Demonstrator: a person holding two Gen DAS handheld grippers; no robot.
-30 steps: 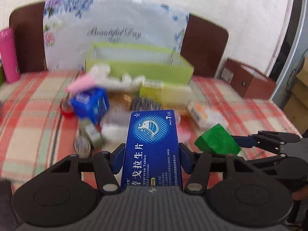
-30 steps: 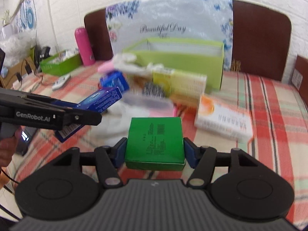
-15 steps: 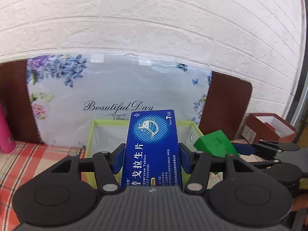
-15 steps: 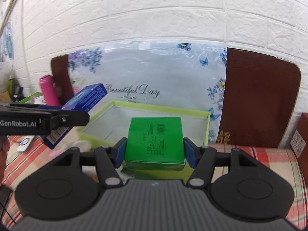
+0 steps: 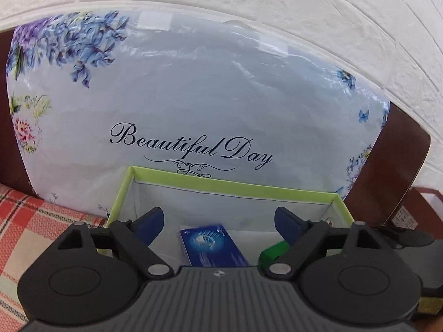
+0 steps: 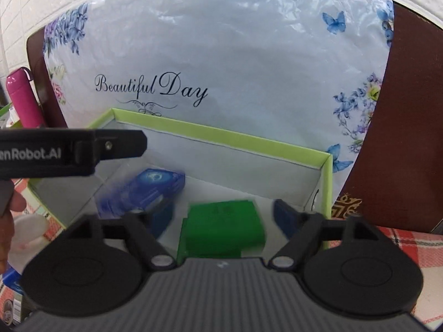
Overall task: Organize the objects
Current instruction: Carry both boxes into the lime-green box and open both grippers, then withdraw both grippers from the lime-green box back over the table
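Note:
A lime-green open box (image 5: 229, 186) (image 6: 221, 138) stands on the checked cloth against a flowered "Beautiful Day" bag. My left gripper (image 5: 218, 222) is open over it; the blue tablet box (image 5: 213, 247) is free of the fingers and inside the green box, blurred. My right gripper (image 6: 216, 215) is open too; the green carton (image 6: 221, 228) is loose between its spread fingers, inside the box. The blue tablet box (image 6: 144, 191) shows blurred at the box's left half. The left gripper's body (image 6: 69, 152) crosses the right wrist view at the left.
The flowered bag (image 5: 193, 96) and a dark brown headboard (image 6: 409, 110) rise right behind the box. A pink bottle (image 6: 22, 99) stands at the far left. A brown box (image 5: 426, 204) is at the right. Small items (image 6: 25, 232) lie on the cloth at lower left.
Both grippers moved forward over the green box and opened. The blue tablet box and the green carton left the fingers and dropped into the box.

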